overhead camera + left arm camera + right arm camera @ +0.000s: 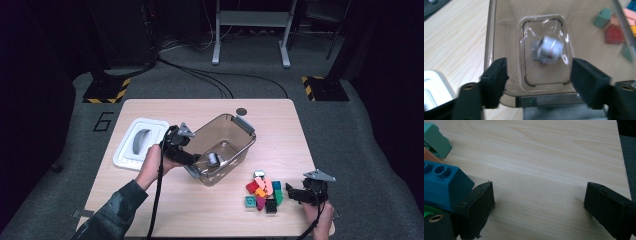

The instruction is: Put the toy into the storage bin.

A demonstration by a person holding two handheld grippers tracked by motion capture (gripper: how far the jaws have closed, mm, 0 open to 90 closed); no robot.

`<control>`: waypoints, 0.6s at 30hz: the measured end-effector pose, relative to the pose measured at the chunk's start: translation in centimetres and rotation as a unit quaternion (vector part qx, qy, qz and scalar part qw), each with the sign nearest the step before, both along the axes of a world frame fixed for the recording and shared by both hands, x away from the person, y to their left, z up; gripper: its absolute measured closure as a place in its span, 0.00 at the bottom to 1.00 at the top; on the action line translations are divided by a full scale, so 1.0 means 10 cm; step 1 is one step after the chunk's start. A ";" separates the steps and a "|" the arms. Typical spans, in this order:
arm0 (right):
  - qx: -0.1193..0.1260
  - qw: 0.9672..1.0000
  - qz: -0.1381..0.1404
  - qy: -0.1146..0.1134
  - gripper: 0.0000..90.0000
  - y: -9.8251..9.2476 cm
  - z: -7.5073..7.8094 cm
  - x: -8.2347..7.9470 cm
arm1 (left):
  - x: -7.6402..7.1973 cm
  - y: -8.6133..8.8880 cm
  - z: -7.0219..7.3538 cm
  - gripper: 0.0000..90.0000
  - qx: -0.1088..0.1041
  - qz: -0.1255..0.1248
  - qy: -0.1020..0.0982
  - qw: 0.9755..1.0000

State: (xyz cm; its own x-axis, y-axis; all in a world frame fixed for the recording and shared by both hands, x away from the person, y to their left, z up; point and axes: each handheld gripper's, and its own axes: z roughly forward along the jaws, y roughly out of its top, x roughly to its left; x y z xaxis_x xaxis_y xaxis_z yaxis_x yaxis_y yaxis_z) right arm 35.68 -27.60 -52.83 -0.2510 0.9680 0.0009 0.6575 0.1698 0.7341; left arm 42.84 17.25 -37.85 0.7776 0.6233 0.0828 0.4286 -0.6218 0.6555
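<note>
Lying inside the clear tub (499, 37), a small grey block (549, 50) rests on its floor.

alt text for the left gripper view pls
A small silver-white cylindrical piece lies in a clear plastic tub on a pale wooden table, framed by the open left gripper. Coloured blocks sit beyond the tub wall.

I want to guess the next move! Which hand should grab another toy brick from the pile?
Probably the right. The right gripper sits open beside the brick pile, touching the blue brick. The left gripper is over at the clear bin.
</note>
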 end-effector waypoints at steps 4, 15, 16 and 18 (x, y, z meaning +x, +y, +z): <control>0.000 1.000 0.000 0.000 0.09 0.00 0.00 0.00 | -0.08 0.07 0.04 0.23 -0.010 0.005 -0.013 1.000; 0.000 1.000 0.000 0.000 0.09 0.00 0.00 0.00 | -0.30 0.49 0.02 0.12 -0.036 0.051 -0.045 0.997; 0.000 1.000 0.000 0.000 0.09 0.00 0.00 0.00 | -0.33 0.59 -0.02 0.11 -0.043 0.063 -0.045 0.996; 0.000 1.000 0.000 0.000 0.09 0.00 0.00 0.00 | -0.37 0.70 -0.06 0.10 -0.040 0.070 -0.047 0.996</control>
State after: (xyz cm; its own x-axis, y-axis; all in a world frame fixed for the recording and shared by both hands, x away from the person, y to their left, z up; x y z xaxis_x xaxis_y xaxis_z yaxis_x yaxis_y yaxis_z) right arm 35.68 -27.60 -52.84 -0.2513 0.9679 0.0008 0.6571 0.1700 0.7344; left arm 39.18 24.20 -38.48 0.6738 0.7327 0.0961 0.4424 -0.5041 0.7417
